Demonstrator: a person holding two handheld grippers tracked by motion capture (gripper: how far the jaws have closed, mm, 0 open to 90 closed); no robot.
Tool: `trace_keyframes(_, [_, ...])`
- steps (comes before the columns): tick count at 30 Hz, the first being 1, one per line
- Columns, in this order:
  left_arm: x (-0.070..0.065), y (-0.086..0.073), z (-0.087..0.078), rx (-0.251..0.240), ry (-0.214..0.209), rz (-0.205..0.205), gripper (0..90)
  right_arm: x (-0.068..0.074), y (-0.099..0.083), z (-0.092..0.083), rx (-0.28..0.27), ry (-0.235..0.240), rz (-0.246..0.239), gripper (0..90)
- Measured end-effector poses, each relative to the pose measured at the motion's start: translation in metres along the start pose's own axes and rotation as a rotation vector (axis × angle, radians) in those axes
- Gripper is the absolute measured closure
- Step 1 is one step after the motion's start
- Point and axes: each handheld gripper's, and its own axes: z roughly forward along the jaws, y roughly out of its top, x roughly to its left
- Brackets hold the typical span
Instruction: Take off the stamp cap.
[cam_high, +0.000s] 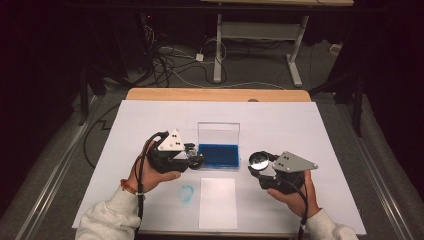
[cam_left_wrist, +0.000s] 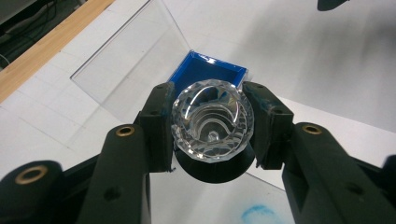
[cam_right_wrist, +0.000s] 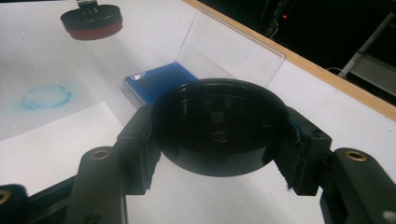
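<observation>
The black lid (cam_right_wrist: 219, 126) sits squeezed in the right gripper (cam_right_wrist: 219, 140), hiding part of the blue box (cam_right_wrist: 156, 81) behind. The left gripper (cam_left_wrist: 212, 128) squeezes a glass stamp (cam_left_wrist: 212, 120).

A clear faceted stamp handle (cam_left_wrist: 212, 120) on a black base is held just left of the open blue ink pad (cam_high: 218, 155). A round black cap (cam_right_wrist: 219, 125), probably the stamp's cover, is held right of the pad.

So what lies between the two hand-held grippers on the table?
High view: the open blue ink pad with its clear lid, and nearer, a white paper sheet.
</observation>
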Motion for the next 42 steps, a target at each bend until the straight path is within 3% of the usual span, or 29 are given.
trace_keyframes(14, [0.006,0.005,0.009,0.008,-0.007,-0.001,55.0,-0.005,-0.016,-0.016,0.019,-0.037,0.015,38.7])
trace_keyframes(23, [0.012,0.016,0.013,-0.007,-0.023,0.004,55.0,-0.008,-0.030,-0.031,0.038,-0.069,0.035,38.8])
trace_keyframes(42, [0.022,0.048,0.027,0.040,-0.034,0.047,55.0,-0.009,-0.036,-0.040,0.036,-0.084,0.041,38.8])
